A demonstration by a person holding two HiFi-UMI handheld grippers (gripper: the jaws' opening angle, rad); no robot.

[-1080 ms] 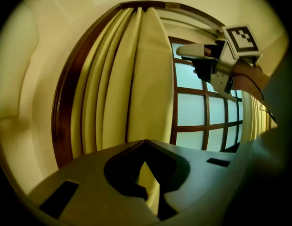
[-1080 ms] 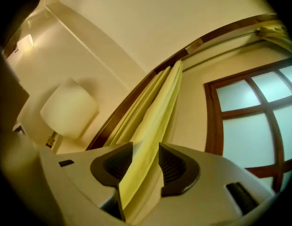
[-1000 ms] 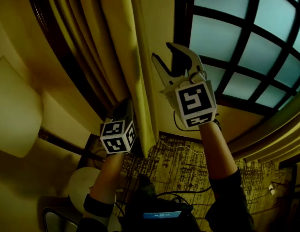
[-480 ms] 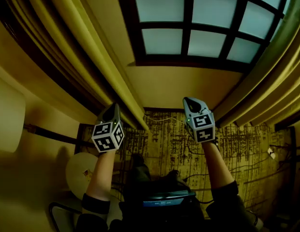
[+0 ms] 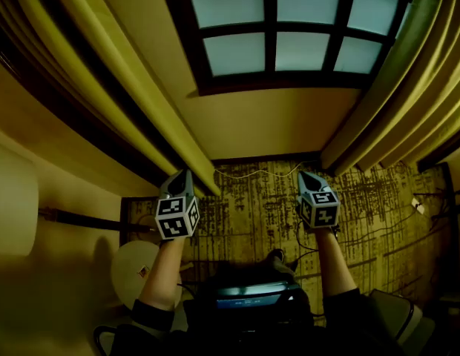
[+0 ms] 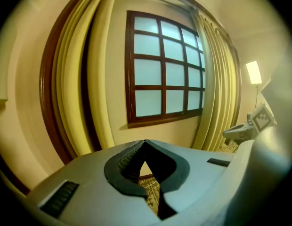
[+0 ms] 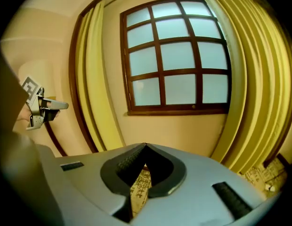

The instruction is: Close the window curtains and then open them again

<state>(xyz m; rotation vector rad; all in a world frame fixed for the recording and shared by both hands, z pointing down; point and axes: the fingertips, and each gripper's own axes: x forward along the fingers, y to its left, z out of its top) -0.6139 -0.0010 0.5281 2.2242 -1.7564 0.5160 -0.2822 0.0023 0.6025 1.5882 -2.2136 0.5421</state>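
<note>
Held left gripper (image 5: pixel 181 176) and right gripper (image 5: pixel 307 176) low above patterned carpet (image 5: pixel 245 206), jaws of each pressed together, pinching nothing. Found left curtain (image 5: pixel 130 87) and right curtain (image 5: pixel 393 87) gathered at either side of window (image 5: pixel 278 28) beyond, panes uncovered.

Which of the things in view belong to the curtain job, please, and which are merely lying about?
Job:
left curtain
right curtain
window
left gripper and right gripper, both shut and empty

Lying about:
lampshade
patterned carpet
white cable
round white table
</note>
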